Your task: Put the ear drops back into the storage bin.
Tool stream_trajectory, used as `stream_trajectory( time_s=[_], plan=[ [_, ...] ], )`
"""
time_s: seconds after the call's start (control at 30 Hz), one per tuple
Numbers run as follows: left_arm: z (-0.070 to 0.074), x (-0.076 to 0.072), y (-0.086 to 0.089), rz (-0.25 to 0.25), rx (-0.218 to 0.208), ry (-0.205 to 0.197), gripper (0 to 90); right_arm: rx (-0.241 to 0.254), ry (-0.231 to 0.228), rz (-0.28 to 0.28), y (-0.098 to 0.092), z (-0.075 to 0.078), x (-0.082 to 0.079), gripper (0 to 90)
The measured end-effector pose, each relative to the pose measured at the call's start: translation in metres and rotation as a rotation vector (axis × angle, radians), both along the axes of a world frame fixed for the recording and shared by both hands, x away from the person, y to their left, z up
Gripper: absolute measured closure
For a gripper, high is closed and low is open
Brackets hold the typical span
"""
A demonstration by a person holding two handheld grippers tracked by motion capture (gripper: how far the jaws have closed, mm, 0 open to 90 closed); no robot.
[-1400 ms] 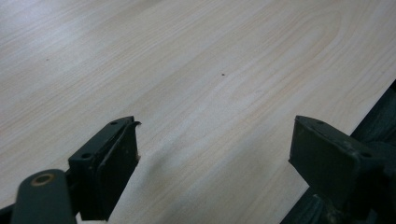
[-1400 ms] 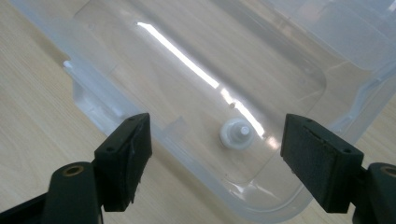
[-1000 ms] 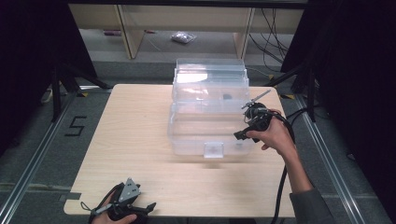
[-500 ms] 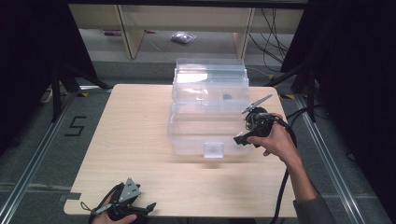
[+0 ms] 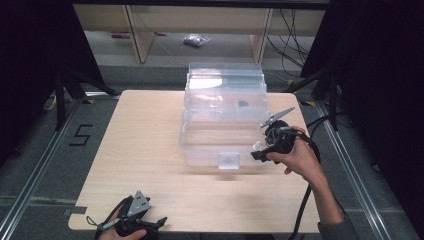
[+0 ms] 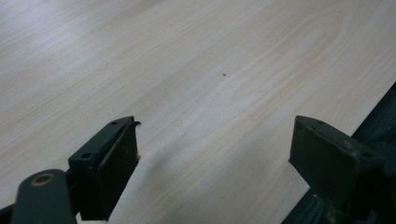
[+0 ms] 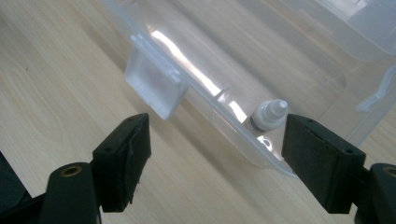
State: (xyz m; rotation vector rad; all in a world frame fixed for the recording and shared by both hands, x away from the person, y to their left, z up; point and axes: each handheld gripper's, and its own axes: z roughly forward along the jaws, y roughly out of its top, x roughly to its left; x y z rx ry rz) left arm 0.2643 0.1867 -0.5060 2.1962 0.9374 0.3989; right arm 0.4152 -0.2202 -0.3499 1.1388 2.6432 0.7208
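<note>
Forearm angling in from the near right corner, the person's right hand (image 5: 295,157) is holding the right gripper (image 5: 260,152) at the front right corner of the clear plastic box (image 5: 222,120), which is sitting open at the middle of the wooden table (image 5: 140,130). Its jaws are standing wide apart, gripping nothing, and are pointing at the box's front wall beside the latch tab (image 7: 154,84), with a small white bottle (image 7: 268,114) lying inside the box just beyond them. Down at the near edge, the left gripper (image 5: 150,224) is resting low over bare wood, its jaws also spread and empty.
</note>
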Motion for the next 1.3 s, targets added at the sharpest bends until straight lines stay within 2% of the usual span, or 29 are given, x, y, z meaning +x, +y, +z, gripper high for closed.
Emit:
stream_trajectory(
  time_s=[0.3, 0.33, 0.4, 0.43, 0.63, 0.67, 0.7, 0.77, 0.8, 0.9, 0.93, 1.07, 1.1, 1.17, 1.23, 1.3],
  plan=[
    [0.000, 0.000, 0.000, 0.000, 0.000, -0.001, 14.9, 0.009, -0.010, 0.020, 0.000, -0.006, -0.006, 24.7],
    [0.000, 0.000, 0.000, -0.001, 0.001, 0.000, 14.8, 0.001, -0.003, 0.002, 0.000, -0.006, -0.007, 24.7],
    [0.000, 0.000, 0.000, 0.001, 0.000, -0.001, 14.8, 0.012, -0.008, 0.032, -0.001, -0.007, -0.009, 24.7],
    [0.000, 0.000, 0.000, 0.000, 0.000, -0.001, 14.8, 0.007, 0.002, 0.014, -0.001, -0.007, -0.010, 24.7],
    [0.000, 0.000, 0.000, 0.000, 0.001, 0.000, 14.9, 0.009, -0.017, 0.034, -0.003, -0.010, -0.013, 24.7],
    [0.000, 0.000, 0.001, -0.008, 0.014, 0.002, 14.9, 0.011, -0.009, 0.034, -0.004, -0.011, -0.013, 24.7],
    [0.000, 0.000, 0.000, 0.000, 0.001, 0.000, 14.8, 0.008, -0.004, 0.021, -0.003, -0.011, -0.015, 24.7],
    [0.000, 0.000, 0.000, -0.001, 0.002, 0.001, 14.8, 0.018, 0.000, 0.027, -0.004, -0.011, -0.016, 24.6],
    [0.000, 0.000, 0.000, -0.001, 0.003, 0.001, 14.8, 0.016, -0.008, 0.039, -0.004, -0.012, -0.016, 24.6],
    [0.000, 0.000, 0.000, 0.000, 0.001, 0.000, 14.8, 0.008, -0.012, 0.026, -0.005, -0.013, -0.018, 24.5],
    [0.000, 0.000, 0.000, -0.001, 0.003, 0.000, 14.8, 0.013, -0.022, 0.043, -0.005, -0.014, -0.019, 24.5],
    [0.000, 0.000, 0.000, 0.000, 0.003, 0.001, 14.8, 0.017, 0.000, 0.029, -0.004, -0.016, -0.022, 24.4],
    [0.001, 0.000, 0.001, -0.008, 0.016, 0.003, 14.9, 0.007, -0.002, 0.010, -0.003, -0.017, -0.023, 24.4],
    [0.000, 0.000, 0.000, 0.001, 0.001, -0.001, 14.8, 0.019, 0.003, 0.036, -0.004, -0.018, -0.023, 24.3],
    [0.000, 0.000, 0.000, 0.001, 0.001, 0.000, 14.8, 0.014, 0.001, 0.024, -0.004, -0.019, -0.025, 24.2],
    [0.000, 0.000, 0.000, 0.000, 0.002, 0.000, 14.8, 0.021, 0.001, 0.038, -0.004, -0.020, -0.025, 24.2]
  ],
)
